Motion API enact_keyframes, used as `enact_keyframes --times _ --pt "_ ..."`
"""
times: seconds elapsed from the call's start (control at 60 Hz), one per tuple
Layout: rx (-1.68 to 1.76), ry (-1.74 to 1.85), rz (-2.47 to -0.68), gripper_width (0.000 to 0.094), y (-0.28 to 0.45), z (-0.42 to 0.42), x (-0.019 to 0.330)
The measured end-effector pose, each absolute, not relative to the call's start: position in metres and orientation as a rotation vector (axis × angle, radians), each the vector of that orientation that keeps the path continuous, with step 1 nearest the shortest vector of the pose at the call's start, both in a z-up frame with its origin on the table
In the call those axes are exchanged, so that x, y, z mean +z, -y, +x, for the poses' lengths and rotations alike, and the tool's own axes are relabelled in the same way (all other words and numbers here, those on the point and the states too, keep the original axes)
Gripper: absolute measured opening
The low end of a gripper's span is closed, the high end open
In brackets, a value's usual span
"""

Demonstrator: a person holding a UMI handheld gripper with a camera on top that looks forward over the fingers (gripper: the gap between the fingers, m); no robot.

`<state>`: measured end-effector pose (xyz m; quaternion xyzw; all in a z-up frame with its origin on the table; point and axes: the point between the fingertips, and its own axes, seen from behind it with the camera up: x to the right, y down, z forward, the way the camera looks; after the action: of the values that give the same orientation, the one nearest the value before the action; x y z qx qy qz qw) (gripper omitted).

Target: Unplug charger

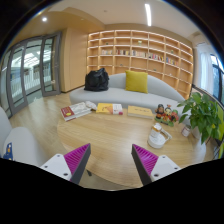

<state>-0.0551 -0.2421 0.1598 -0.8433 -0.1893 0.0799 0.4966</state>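
Gripper [109,165] open, its two fingers with magenta pads [76,157] spread wide apart, nothing between them. They hang over a round light wooden table [105,135].

Charger: cannot pick one out with any certainty. The only candidate is a small white rounded object [160,138] sitting on the table just beyond the right finger, near the table's right edge. Too small to tell whether it is a charger, so its long axis and facing cannot be told either. No cable can be made out. It lies ahead of and slightly right of the fingers, not touching them.

On the far side of the table: a red-covered book [68,113], an open white magazine [81,106], a yellow booklet [105,108], lying flat in a loose row. A cluster of small colourful items [165,115] stands to the right of those, beside a green leafy potted plant [205,112] at the table's right edge.

Beyond the table: a pale grey sofa [120,92] with a yellow square cushion [137,81] and a black bag [97,79] on it. Behind it, a wooden wall of shelves [140,52]. Glass doors [28,68] to the left.
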Motion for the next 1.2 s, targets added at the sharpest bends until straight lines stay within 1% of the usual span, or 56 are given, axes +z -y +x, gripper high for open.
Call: enact_keyframes --times 0.1,0.117,0.217,0.417,0.55,0.617,0.667,0.75,0.783,0.8,0.9,0.95,1.0,1.117,1.15,1.2 --pt "0.133 0.419 -2.085 0.0853 0.216 -0.023 0.126" --pt "0.120 0.409 -2.091 0.0854 0.216 -0.016 0.125" --pt "0.046 0.331 -2.088 0.0854 0.165 0.023 0.099" --pt "-0.040 0.167 -2.036 0.0857 0.056 0.084 0.073" --pt "-0.033 0.093 -2.018 0.0853 -0.003 0.097 0.059" --pt "-0.022 0.068 -2.016 0.0831 -0.025 0.097 0.052" --pt "-0.009 0.055 -2.019 0.0757 -0.037 0.095 0.047" --pt "0.000 0.037 -2.022 0.0560 -0.050 0.092 0.038" --pt "-0.010 0.016 -2.011 0.0469 -0.052 0.095 0.039" --pt "-0.018 0.006 -2.005 0.0438 -0.053 0.097 0.040" --pt "-0.001 -0.022 -2.011 0.0323 -0.052 0.097 0.039" --pt "-0.004 -0.035 -2.009 0.0265 -0.052 0.097 0.041" --pt "-0.002 -0.047 -2.005 0.0237 -0.053 0.097 0.042" --pt "-0.035 -0.018 -1.995 0.0228 -0.051 0.096 0.048" --pt "-0.046 0.010 -1.860 0.0226 -0.055 0.095 0.089" --pt "-0.152 0.085 -1.647 0.0226 -0.050 0.097 0.178"
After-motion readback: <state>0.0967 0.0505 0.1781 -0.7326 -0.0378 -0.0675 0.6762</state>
